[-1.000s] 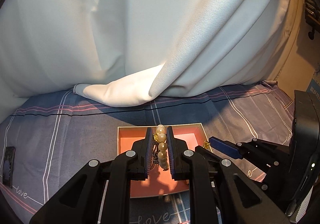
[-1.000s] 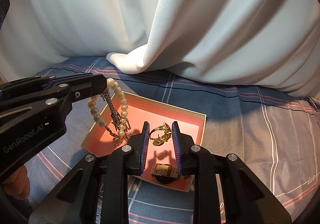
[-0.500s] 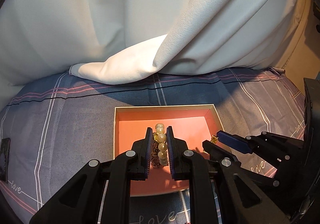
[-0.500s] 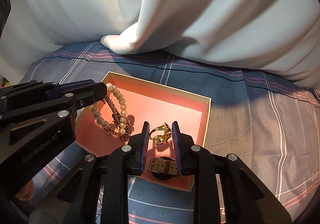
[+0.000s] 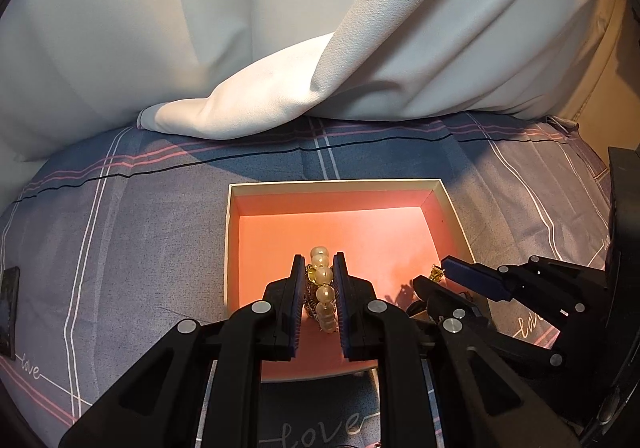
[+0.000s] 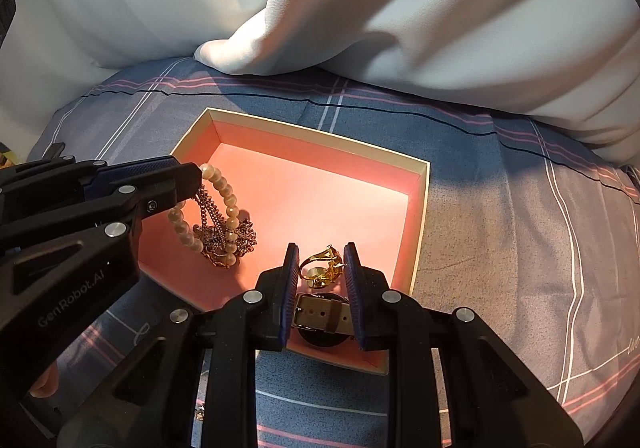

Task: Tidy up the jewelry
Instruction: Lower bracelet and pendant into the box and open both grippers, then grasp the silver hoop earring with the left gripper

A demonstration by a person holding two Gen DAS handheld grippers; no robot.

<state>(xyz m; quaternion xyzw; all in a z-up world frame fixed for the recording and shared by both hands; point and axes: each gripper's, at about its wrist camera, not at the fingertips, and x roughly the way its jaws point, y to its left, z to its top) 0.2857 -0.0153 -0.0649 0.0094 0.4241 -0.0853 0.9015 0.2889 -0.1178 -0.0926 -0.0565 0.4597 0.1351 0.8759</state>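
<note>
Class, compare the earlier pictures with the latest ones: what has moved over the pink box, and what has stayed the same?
The left gripper has come down into the box, so the hanging pearl bracelet and chain now pile on its floor. The right gripper also sank lower with its gold ring. Both grips stayed shut; the watch and the box stayed put.

the watch [image 6: 323, 322] face is mostly hidden behind the right gripper [image 6: 322, 268]. the chain [image 5: 310, 294] is largely screened by the left gripper [image 5: 317, 280].
</note>
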